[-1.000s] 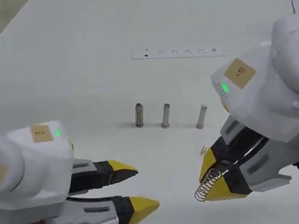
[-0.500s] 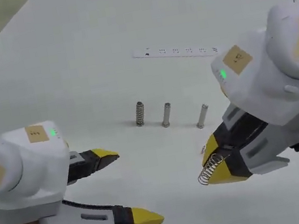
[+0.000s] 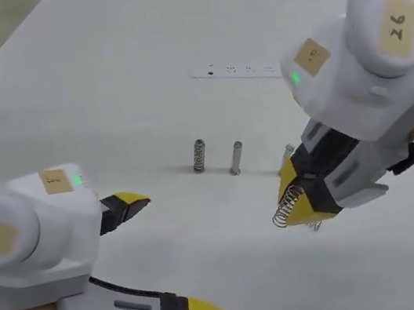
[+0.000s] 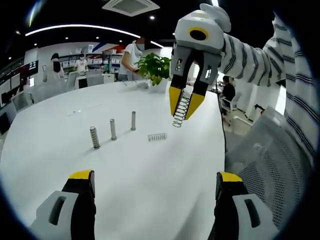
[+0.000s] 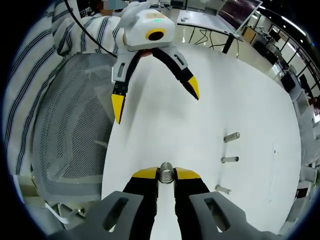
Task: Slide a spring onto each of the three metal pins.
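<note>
Three metal pins stand in a row mid-table. The left pin wears a spring, the middle pin is bare, and the right pin is half hidden behind my right gripper. That gripper is shut on a spring, which sticks out between its yellow tips and is also seen end-on as the held spring. A loose spring lies on the table near the pins. My left gripper hovers at the lower left, jaws wide open and holding nothing.
A white power strip lies beyond the pins. A mesh chair stands at the table's near edge. A potted plant and people are at the far side. White tabletop spreads to the left.
My left gripper's jaws have spread from nearly together to wide open. The right gripper, still holding its spring, has moved up and closer to the right pin.
</note>
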